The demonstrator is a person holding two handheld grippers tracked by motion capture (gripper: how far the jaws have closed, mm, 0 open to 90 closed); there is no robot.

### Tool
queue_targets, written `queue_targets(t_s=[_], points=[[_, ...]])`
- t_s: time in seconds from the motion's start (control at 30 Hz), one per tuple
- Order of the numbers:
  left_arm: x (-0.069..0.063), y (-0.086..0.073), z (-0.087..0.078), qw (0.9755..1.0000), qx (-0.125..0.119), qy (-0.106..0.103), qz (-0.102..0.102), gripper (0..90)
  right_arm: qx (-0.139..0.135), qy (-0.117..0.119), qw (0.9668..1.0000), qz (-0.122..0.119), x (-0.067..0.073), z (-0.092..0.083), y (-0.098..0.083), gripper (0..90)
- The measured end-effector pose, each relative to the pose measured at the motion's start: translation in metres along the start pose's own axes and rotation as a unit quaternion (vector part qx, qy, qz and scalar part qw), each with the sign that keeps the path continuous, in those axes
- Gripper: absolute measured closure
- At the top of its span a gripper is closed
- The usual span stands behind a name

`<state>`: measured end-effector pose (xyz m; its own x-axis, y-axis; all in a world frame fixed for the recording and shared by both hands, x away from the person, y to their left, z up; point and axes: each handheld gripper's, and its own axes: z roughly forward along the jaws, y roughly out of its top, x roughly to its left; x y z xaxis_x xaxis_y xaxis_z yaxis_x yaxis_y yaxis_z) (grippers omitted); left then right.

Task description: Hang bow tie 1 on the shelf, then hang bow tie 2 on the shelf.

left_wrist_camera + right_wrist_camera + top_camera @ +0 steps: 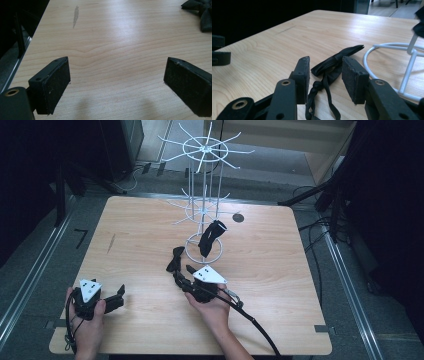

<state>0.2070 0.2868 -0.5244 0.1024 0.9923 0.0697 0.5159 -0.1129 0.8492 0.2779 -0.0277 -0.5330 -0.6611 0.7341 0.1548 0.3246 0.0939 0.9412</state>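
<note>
Light wooden table [280,285], white wire rotating display rack [204,200] at back with one black bow tie [211,238] hung. Second black fabric bow tie [337,63] lies flat by the rack base. Right gripper [325,72] straddles it, jaws part-spread, not pinching. Step: grasp. Next: lower, close on knot. Left gripper [117,82] idle, jaws spread wide.

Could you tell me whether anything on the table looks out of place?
One black bow tie lies loose on the table beside the white wire rack, between the right gripper's open jaws, while another hangs on the rack.
</note>
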Motion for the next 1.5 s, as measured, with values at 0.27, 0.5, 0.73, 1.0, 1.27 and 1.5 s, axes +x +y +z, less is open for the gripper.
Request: queue_targets(t_s=[0.27,0.5,0.73,1.0,1.27,1.5], points=[[0.0012,-0.0008,-0.0017,1.0000,-0.002,-0.007,-0.005,7.7,0.013,0.003,0.9999,0.007,0.0008,0.0053,-0.0028,61.2],[0.0019,-0.0016,-0.0029,0.9999,-0.004,-0.008,-0.008,7.7,0.024,-0.003,0.9993,0.028,0.0003,0.0076,-0.0023,64.4],[0.0014,-0.0015,-0.0028,1.0000,-0.003,-0.008,-0.005,7.7,0.051,-0.005,0.9973,0.052,-0.0025,0.0086,-0.0025,69.6],[0.0009,-0.0014,-0.0027,1.0000,0.000,-0.009,-0.002,7.7,0.101,-0.012,0.9926,0.067,-0.0053,0.0106,-0.0030,85.5],[0.0005,-0.0012,-0.0021,1.0000,0.001,-0.009,0.000,8.2,0.115,-0.013,0.9909,0.069,-0.0061,0.0092,-0.0038,90.0],[0.0007,-0.0012,-0.0022,1.0000,0.001,-0.010,0.000,8.2,0.100,-0.012,0.9930,0.062,-0.0052,0.0073,-0.0041,90.0]])
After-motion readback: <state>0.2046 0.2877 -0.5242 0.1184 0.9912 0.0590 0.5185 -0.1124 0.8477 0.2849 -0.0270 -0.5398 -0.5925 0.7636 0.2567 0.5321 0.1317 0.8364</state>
